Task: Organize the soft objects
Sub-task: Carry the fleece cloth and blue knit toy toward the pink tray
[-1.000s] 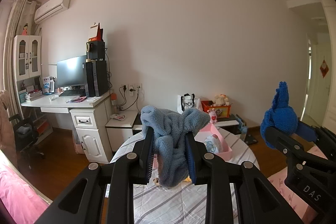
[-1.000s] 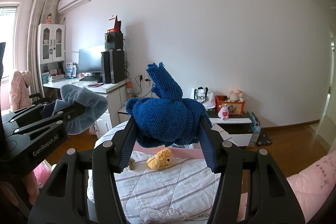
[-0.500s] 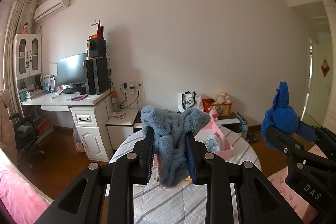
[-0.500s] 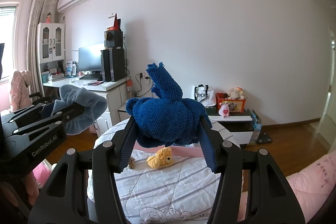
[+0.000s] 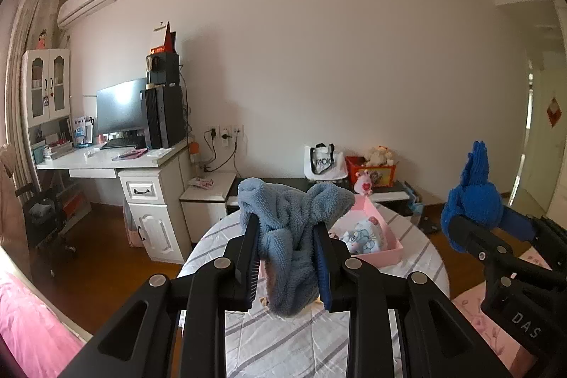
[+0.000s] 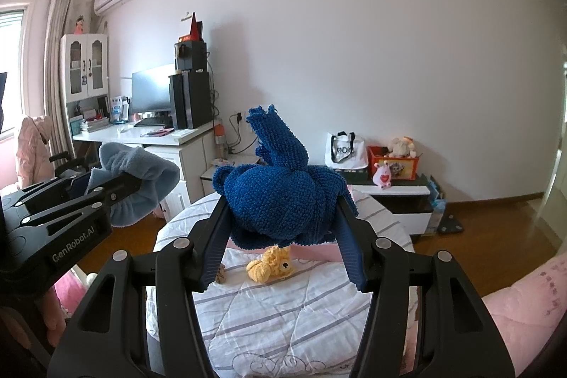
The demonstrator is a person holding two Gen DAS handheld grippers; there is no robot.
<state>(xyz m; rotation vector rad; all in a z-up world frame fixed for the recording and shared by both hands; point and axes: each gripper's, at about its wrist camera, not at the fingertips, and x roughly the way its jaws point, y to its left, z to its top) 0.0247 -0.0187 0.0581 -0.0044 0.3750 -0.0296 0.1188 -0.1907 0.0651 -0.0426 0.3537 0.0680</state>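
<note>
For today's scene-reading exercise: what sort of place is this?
Probably a home bedroom or study: a desk with a monitor, an air conditioner on the wall, and stuffed toys on a low cabinet.

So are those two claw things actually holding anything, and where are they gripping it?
Yes. The left gripper pinches the light blue fleece cloth around its bunched middle; the right gripper squeezes the dark blue knitted bundle across its sides.

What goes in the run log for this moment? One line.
left tool: shut on light blue fleece | right tool: shut on dark blue knit | pink box: on table
</note>
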